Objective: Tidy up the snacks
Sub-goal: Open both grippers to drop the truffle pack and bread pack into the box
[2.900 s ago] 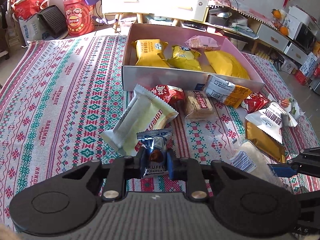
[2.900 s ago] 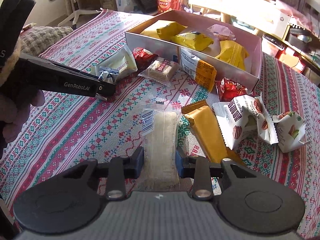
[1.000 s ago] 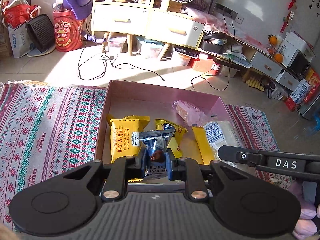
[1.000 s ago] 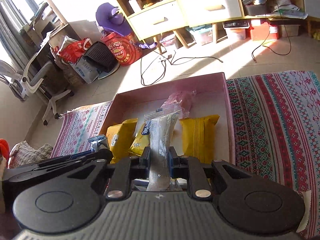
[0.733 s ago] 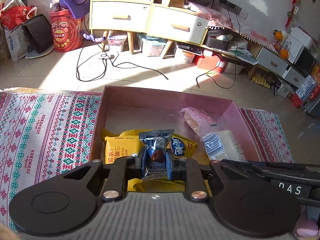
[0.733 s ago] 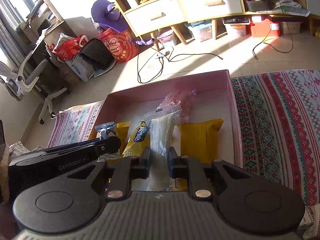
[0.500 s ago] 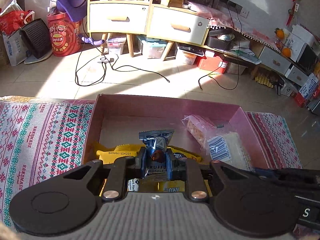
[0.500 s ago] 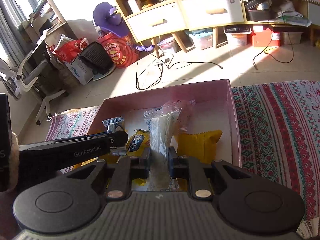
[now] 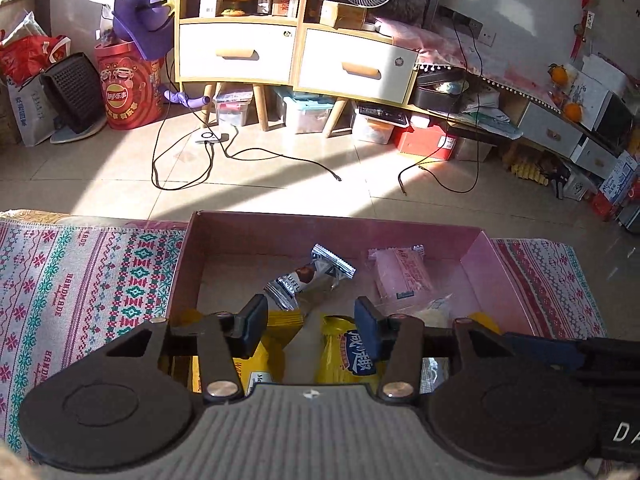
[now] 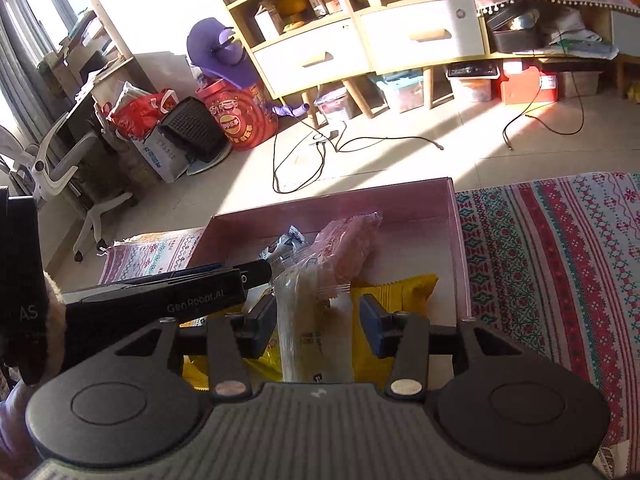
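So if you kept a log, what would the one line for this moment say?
left claw: open | chocolate packet: in pink box | right claw: open | clear packet: between fingers, over box

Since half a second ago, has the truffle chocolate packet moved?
Yes. The truffle chocolate packet left the open left gripper and now lies farther in, toward the pink box back wall.
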Tool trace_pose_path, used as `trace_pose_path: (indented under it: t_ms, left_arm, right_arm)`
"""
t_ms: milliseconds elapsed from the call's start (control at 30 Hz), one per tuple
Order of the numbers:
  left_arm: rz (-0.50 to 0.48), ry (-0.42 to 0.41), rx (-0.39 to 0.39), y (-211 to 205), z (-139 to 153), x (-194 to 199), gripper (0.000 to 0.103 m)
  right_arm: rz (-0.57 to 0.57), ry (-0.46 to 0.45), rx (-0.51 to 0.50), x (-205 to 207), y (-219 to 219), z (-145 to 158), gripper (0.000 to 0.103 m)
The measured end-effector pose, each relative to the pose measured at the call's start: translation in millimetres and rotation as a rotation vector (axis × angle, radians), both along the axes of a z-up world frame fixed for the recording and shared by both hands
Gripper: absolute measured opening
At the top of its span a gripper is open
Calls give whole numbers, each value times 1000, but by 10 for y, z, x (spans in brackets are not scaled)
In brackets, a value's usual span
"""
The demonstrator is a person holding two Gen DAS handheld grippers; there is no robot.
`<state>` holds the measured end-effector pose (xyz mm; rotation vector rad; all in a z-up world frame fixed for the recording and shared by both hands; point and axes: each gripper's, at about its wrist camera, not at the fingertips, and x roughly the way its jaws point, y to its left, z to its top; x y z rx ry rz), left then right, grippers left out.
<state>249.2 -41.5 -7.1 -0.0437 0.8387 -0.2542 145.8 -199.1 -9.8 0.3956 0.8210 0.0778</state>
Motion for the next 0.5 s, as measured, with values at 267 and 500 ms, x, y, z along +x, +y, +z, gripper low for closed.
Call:
trace_pose_path:
  t_ms: [267,500]
  left_arm:
    - [-20,3,-13,49,74,-166,64]
    - [-27,5,-17,115,135,-362,69]
  right_arm:
    - [-6,-7,-17,-132,5,91,56]
    - [6,-23,-46,-306,36,191,67]
